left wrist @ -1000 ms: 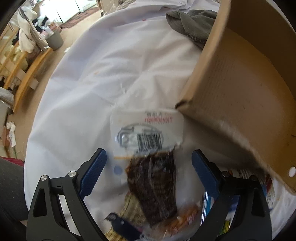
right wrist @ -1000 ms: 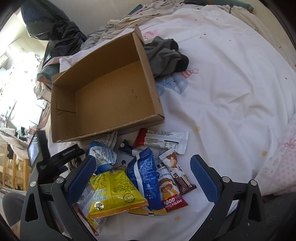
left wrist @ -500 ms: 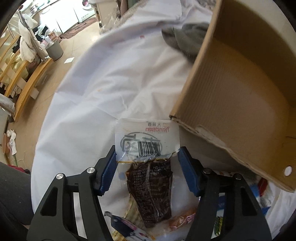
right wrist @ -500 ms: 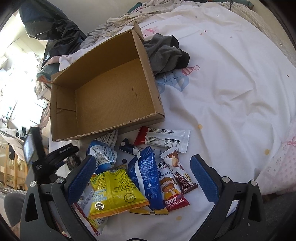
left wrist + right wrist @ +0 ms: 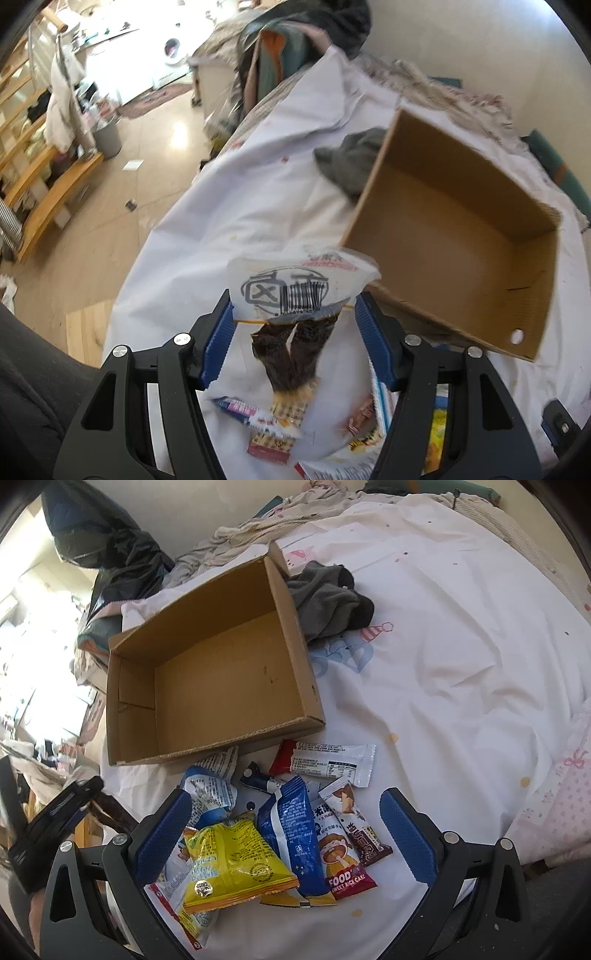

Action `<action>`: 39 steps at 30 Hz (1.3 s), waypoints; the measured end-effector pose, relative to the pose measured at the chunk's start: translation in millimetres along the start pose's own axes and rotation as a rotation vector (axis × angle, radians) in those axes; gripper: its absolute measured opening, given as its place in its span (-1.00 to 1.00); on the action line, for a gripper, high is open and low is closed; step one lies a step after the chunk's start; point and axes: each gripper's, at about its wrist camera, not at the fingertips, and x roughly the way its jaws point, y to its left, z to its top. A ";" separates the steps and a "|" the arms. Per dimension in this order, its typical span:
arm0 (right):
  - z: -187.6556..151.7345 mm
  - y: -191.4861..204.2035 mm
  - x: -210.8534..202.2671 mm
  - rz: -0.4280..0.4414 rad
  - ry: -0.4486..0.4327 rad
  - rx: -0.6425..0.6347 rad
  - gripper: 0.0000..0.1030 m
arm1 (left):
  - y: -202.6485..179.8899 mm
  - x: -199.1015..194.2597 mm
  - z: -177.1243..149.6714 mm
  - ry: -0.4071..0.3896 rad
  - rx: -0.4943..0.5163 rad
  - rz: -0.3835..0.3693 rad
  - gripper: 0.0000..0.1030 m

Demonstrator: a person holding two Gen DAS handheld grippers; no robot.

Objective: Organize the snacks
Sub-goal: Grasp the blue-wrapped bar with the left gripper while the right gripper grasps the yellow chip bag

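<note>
My left gripper [image 5: 293,317] is shut on a clear packet of dark dried meat [image 5: 295,314] with a barcode and holds it lifted above the bed, just left of the open cardboard box [image 5: 454,236]. The box shows empty in the right wrist view [image 5: 221,679]. My right gripper [image 5: 284,830] is open and empty above a pile of snacks: a yellow bag [image 5: 232,864], a blue bag [image 5: 291,830], a red and white bar [image 5: 325,764]. More packets [image 5: 273,424] lie under the left gripper.
A white bedsheet [image 5: 461,635] covers the bed. A grey cloth [image 5: 328,598] lies against the box's far side. Black bags [image 5: 110,550] and bedding pile up behind. The bed edge drops to a wooden floor [image 5: 110,206] on the left.
My left gripper closed on the meat packet and lifted it off the pile, tilting up toward the box. The right gripper barely moved.
</note>
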 end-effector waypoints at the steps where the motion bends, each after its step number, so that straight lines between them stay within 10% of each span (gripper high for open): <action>1: -0.2 -1.4 -1.1 0.004 -0.001 0.008 1.00 | -0.5 -10.1 1.9 -0.014 0.011 -0.019 0.17; 7: -5.4 -7.2 3.6 0.071 0.075 0.044 1.00 | 0.3 -42.9 10.8 -0.045 0.099 -0.098 0.17; 8: -8.4 -5.0 9.3 0.095 0.117 0.038 1.00 | 0.8 -44.5 12.4 -0.018 0.118 -0.125 0.10; 10: -16.3 3.6 22.3 0.128 0.201 0.010 1.00 | 0.2 -43.2 13.3 0.033 0.159 -0.154 -0.77; 15: -29.9 33.1 42.6 0.077 0.283 -0.125 1.00 | 0.6 -31.5 8.6 0.075 0.238 -0.173 -0.81; 25: -25.9 24.5 39.6 0.082 0.247 -0.067 1.00 | 47.5 19.9 10.0 0.228 0.021 -0.144 0.59; 39: -23.9 17.0 41.5 0.078 0.266 -0.050 1.00 | 80.4 64.6 -30.6 0.463 -0.174 -0.030 0.40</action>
